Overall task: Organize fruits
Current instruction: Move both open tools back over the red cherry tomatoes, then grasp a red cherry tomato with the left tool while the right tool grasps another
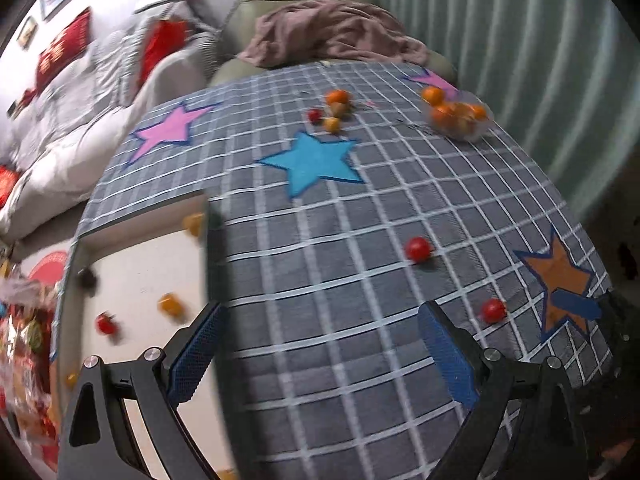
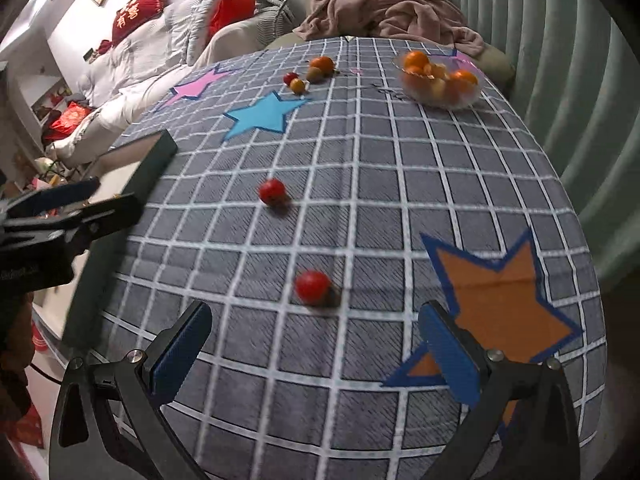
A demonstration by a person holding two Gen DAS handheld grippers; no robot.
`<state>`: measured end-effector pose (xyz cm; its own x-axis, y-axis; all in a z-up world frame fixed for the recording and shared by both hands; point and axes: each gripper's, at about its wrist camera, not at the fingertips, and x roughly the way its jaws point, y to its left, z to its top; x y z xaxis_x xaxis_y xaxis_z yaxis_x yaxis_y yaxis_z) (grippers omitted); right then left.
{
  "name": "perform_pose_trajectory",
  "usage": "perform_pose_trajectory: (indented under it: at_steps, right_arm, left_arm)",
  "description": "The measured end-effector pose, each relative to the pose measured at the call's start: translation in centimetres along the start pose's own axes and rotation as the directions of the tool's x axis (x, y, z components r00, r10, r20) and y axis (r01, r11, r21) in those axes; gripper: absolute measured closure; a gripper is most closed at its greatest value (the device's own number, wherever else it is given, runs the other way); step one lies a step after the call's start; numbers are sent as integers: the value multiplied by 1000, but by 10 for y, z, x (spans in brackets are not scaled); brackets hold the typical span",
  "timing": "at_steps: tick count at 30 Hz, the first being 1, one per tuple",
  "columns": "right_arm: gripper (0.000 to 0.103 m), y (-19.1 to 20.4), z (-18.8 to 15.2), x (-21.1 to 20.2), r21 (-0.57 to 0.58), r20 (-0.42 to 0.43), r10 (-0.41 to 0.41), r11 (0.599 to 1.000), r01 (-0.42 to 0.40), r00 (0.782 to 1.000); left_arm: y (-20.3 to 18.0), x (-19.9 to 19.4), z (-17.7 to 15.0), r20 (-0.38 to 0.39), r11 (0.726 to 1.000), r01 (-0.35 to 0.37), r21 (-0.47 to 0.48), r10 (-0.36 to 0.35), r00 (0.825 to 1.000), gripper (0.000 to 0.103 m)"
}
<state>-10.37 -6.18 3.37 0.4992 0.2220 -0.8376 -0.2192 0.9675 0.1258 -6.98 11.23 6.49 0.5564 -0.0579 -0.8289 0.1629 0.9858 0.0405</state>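
a: where are the fruits sitting right now?

b: they are lying scattered over the checked tablecloth [image 2: 360,184]. the near red tomato [image 2: 313,287] is sitting just ahead of the right gripper [image 2: 316,352], and a second red tomato [image 2: 272,192] is lying further out toward the middle. a small cluster of fruit [image 2: 310,74] is resting at the far end, near the glass bowl [image 2: 440,84] that is already holding oranges.

a: and the grippers?

b: both are spread wide and carrying nothing. the left gripper [image 1: 320,350] is hovering at the edge of the white tray [image 1: 136,280], where a few small fruits are lying, blurred.

a: so which step is in hand?

b: i am judging it to be the right gripper going for the near red tomato, since that one is lying almost between its fingers.

a: how should that be going?

b: it should be coming down so the blue pads [image 2: 450,360] are straddling the tomato at its widest part, low to the cloth. the tomato is round and smooth, so it is likely rolling off if one pad is touching first. closing should be gentle, since the skin is probably soft.

a: and where is it heading afterwards?

b: i cannot tell whether the tray or the bowl is meant for it.
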Motion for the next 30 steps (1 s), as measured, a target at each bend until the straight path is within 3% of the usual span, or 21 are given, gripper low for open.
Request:
perform_pose_trajectory:
  at_steps: [9, 11, 12, 14, 16, 18, 21, 23, 25, 30]
  right_arm:
    - [2, 0, -5, 9, -33, 26, 2, 999, -2, 1000]
    - [8, 2, -3, 12, -40, 26, 5, 999, -4, 1000]
    - [11, 3, -3, 14, -45, 25, 5, 999, -4, 1000]
    - [26, 5, -1, 18, -53, 21, 6, 999, -5, 1000]
    - [28, 7, 1, 19, -63, 33, 1, 998, 1, 999]
    - [30, 7, 3, 20, -61, 40, 7, 998, -5, 999]
    - [41, 10, 4, 21, -73, 50, -1, 997, 5, 999]
    - [70, 13, 3, 20, -86, 53, 0, 996, 5, 999]
    - [82, 13, 3, 20, -88, 47, 14, 996, -10, 999]
    - [82, 5, -3, 13, -36, 43, 67, 997, -66, 997]
  left_arm:
    - [-33, 43, 18, -18, 1000, 9, 29, -8, 1000, 7]
    - [-37, 50, 22, -14, 999, 20, 27, -20, 1000, 8]
    - [-40, 53, 23, -13, 999, 23, 31, -23, 1000, 17]
    - [-45, 61, 26, -33, 998, 29, 49, -27, 999, 26]
    - [-49, 69, 27, -48, 998, 32, 53, -29, 998, 26]
    - [-52, 75, 26, -69, 997, 41, 59, -37, 997, 41]
    - [-54, 78, 25, -70, 997, 62, 46, -59, 996, 48]
    - [-56, 76, 24, -66, 995, 88, 44, -85, 994, 63]
    - [-59, 75, 24, -59, 994, 91, 58, -87, 994, 80]
    - [-53, 69, 16, -55, 995, 101, 18, -100, 994, 81]
